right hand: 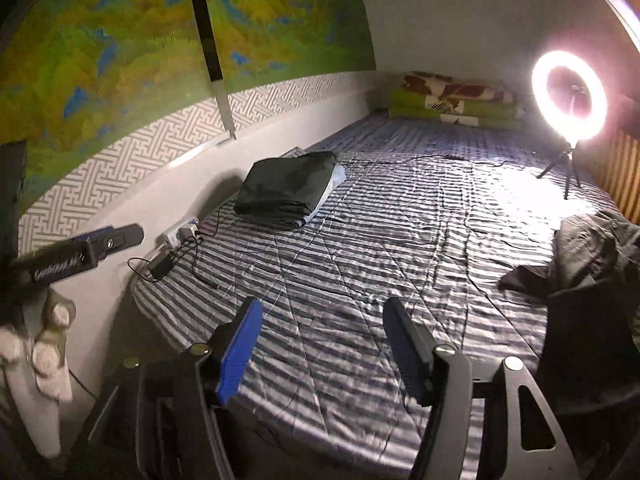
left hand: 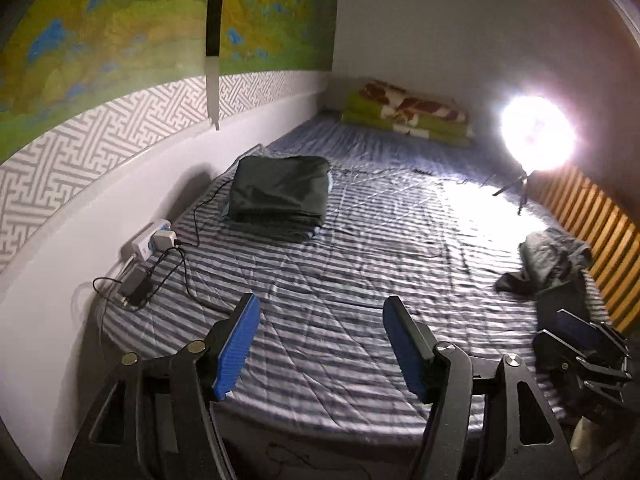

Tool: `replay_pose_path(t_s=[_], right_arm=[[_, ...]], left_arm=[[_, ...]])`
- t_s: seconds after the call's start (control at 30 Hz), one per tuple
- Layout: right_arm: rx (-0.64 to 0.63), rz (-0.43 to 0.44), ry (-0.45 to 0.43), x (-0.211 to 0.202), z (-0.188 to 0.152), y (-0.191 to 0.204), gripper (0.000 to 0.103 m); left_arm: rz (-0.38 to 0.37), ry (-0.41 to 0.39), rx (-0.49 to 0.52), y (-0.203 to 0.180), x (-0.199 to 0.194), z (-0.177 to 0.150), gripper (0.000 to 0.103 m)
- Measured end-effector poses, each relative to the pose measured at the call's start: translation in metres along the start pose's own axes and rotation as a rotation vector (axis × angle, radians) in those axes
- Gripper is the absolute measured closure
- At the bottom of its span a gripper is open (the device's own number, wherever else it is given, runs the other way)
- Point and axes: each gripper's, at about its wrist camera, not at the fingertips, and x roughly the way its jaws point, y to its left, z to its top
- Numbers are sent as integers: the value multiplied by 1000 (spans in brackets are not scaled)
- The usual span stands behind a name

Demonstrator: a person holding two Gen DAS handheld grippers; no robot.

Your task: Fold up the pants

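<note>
Right gripper [right hand: 320, 344] spread wide above striped bed [right hand: 360, 260], crumpled dark pants [right hand: 588, 252] at right edge

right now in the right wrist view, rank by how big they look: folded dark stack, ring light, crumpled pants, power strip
1. crumpled pants, partly cut off at the right edge and nearer the camera, so unsure
2. folded dark stack
3. ring light, close to the stack
4. power strip
</note>
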Motion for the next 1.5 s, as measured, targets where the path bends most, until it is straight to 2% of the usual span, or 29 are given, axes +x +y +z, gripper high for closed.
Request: replay_pose_path(t_s=[0.1,0.23,0.47,0.67,0.93,1.03,1.27,1.5], right_arm=[[3,-5,-33,-24,-6,5,27],[-28,-13,-79,-46,-12,16,19],[-44,-14,-95,-54,-17,24,18],[-21,-11,-81,-45,-21,19,18],[-43,-30,-102,-36,-29,27,18],[-24,-16,-82,-29,-30,29,18],[-87,-24,-78,-30,-32,39,18],[-82,-21,-62,-30,-36,35,18]], left_arm=[[9,-27,27,-12,-29,-13,28],[2,-47,35,-21,-56,-22,22],[25,-64,7,-21,-68,-26,16],[27,-45,-46,-7,-53,-25,13],[52,-4,1,2,-36,-26,13],[59,-11,13,3,-38,-27,13],[75,-21,2,6,-41,-32,13],[69,-11,5,0,-37,-36,13]])
